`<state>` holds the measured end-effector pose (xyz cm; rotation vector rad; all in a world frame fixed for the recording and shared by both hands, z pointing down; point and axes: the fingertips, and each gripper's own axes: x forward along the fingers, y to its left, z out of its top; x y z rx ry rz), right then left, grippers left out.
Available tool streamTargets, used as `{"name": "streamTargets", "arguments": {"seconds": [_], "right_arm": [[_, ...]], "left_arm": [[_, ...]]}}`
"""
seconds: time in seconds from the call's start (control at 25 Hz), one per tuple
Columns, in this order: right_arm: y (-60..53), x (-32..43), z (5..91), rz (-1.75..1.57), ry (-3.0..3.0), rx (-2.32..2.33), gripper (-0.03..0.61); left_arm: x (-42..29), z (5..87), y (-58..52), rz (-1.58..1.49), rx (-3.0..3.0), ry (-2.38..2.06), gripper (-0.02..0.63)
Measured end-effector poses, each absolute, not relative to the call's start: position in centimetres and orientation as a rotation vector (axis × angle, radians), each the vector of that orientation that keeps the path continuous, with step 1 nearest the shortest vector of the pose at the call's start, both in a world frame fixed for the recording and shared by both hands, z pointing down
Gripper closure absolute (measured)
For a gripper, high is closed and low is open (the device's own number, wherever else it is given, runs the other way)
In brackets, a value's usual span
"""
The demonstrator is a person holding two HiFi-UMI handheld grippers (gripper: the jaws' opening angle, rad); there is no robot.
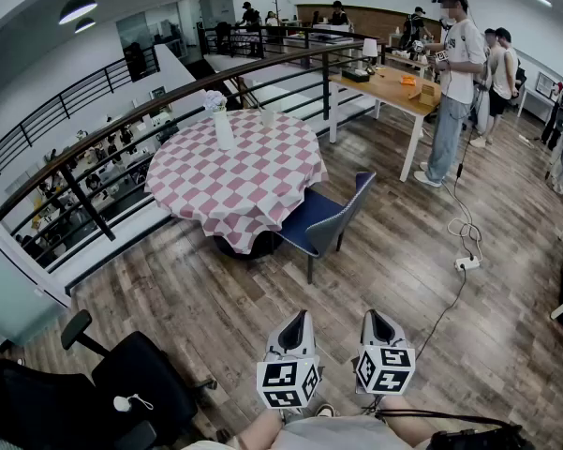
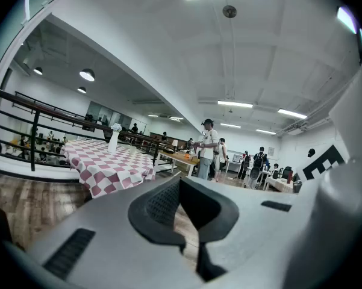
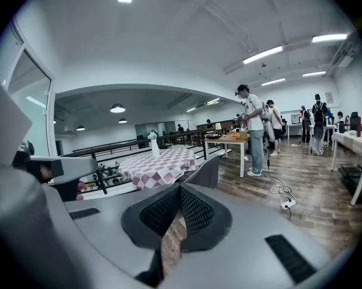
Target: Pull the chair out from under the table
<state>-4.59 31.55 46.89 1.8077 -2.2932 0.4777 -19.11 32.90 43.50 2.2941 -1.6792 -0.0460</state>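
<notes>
A blue chair (image 1: 326, 219) stands on the wood floor with its seat partly under the round table (image 1: 220, 181), which wears a pink-and-white checked cloth. The chair's back faces me. My left gripper (image 1: 302, 317) and right gripper (image 1: 371, 315) hang side by side low in the head view, well short of the chair, both shut with nothing between the jaws. In the right gripper view the chair (image 3: 208, 172) shows just beyond the shut right gripper (image 3: 181, 188), beside the table (image 3: 159, 165). The left gripper (image 2: 181, 180) points towards the table (image 2: 108, 165); I cannot see the chair there.
A white vase (image 1: 222, 122) with flowers stands on the table. A black office chair (image 1: 122, 392) sits at lower left. A railing (image 1: 169, 101) curves behind the table. A person (image 1: 454, 82) stands by a wooden table (image 1: 393, 87). A power strip (image 1: 466, 262) and its cable lie right of the chair.
</notes>
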Motion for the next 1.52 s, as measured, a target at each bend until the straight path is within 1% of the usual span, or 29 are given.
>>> {"name": "streamTargets", "arguments": {"seconds": [0.52, 1.04, 1.52], "right_arm": [[30.7, -6.2, 47.5, 0.495, -2.248, 1.842, 0.560], [30.2, -9.1, 49.3, 0.524, -2.155, 1.880, 0.560], [25.4, -8.1, 50.7, 0.571, -2.131, 1.908, 0.561]], "left_arm": [[-21.6, 44.0, 31.8, -0.056, 2.286, -1.662, 0.611], [-26.9, 46.7, 31.2, -0.023, 2.232, -1.638, 0.611], [-26.9, 48.0, 27.4, 0.032, 2.226, -1.625, 0.611]]}}
